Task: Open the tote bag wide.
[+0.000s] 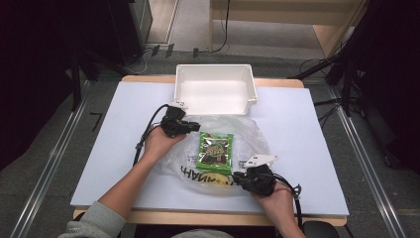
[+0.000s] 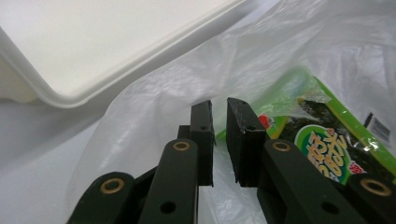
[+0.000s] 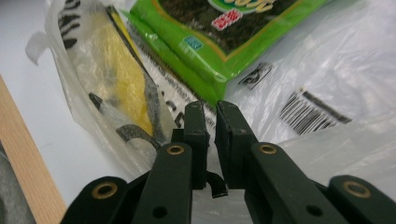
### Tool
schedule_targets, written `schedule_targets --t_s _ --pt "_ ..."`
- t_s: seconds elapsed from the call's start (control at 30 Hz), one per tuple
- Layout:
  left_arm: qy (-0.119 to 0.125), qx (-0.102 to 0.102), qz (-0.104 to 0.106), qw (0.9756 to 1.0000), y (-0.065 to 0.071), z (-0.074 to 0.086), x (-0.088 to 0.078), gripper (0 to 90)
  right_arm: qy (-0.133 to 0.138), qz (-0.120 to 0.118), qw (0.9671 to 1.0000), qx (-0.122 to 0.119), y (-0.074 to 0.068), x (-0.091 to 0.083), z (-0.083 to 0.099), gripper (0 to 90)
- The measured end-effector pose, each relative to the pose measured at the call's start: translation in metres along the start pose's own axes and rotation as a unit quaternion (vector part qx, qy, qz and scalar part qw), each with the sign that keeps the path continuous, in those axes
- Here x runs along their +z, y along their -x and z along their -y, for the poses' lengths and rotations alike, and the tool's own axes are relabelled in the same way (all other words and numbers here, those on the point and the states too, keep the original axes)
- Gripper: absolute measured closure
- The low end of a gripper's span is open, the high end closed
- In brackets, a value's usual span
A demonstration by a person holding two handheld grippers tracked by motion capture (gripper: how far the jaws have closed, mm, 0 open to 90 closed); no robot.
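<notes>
- Bag [image 1: 247,136] of clear plastic is lying flat on the white surface [image 1: 99,148], just in front of the white bin [image 1: 215,89].
- Green packet [image 1: 216,148] is resting at the middle of the bag; whether it is inside or on top is hard to tell through the sheen.
- Something yellow [image 3: 116,79] is sitting inside the bag near its printed edge, beside the packet.
- Left gripper [image 1: 190,126] is hovering at the bag's far left edge, pointing toward the packet; a hand [image 1: 161,141] is holding it.
- In the left gripper view its jaws are standing a narrow slit apart, with nothing pinched; the plastic and the packet [image 2: 322,135] are lying just beyond the tips.
- Right gripper [image 1: 236,177] is sitting at the bag's near edge, by the black lettering, held by the other hand [image 1: 277,198].
- In the right gripper view its jaws are showing a thin gap too, over the plastic [image 3: 327,70] and a barcode [image 3: 310,112]; they are not pressing on anything that I can make out.
</notes>
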State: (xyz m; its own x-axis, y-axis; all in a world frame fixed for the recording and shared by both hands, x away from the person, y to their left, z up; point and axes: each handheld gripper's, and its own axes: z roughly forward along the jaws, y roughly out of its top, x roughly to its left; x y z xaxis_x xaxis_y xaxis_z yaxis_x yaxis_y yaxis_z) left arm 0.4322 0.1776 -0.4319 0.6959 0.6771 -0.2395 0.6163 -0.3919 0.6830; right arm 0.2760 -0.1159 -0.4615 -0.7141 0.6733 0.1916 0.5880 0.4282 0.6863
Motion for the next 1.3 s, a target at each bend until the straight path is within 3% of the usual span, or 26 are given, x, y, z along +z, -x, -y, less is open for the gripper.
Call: schedule_targets --t_s 0.07,0.43,0.8,0.97,1.1,1.3 --pt "0.002 0.005 -0.002 1.0000 0.003 -0.002 -0.004 79.1 0.009 0.002 1.0000 -0.004 0.001 -0.003 -0.003 82.1" --pt "0.006 0.007 0.028 0.9996 0.014 -0.009 -0.021 69.2 0.037 0.012 0.9992 -0.003 0.005 -0.014 -0.022 73.3" --pt "0.005 0.023 0.037 0.9990 0.029 -0.009 -0.033 60.1 0.041 0.008 0.9991 0.002 0.010 -0.011 -0.048 62.9" --pt "0.007 0.031 0.044 0.9985 0.032 -0.003 -0.040 54.3 0.046 0.009 0.9988 0.012 0.015 -0.008 -0.057 53.9" --pt "0.006 0.026 0.047 0.9985 0.034 0.000 -0.043 50.4 0.046 0.013 0.9988 0.014 0.018 -0.007 -0.058 51.2" --pt "-0.003 0.035 0.048 0.9982 0.036 0.012 -0.046 44.1 0.050 0.014 0.9984 0.024 0.023 -0.005 -0.054 49.7"
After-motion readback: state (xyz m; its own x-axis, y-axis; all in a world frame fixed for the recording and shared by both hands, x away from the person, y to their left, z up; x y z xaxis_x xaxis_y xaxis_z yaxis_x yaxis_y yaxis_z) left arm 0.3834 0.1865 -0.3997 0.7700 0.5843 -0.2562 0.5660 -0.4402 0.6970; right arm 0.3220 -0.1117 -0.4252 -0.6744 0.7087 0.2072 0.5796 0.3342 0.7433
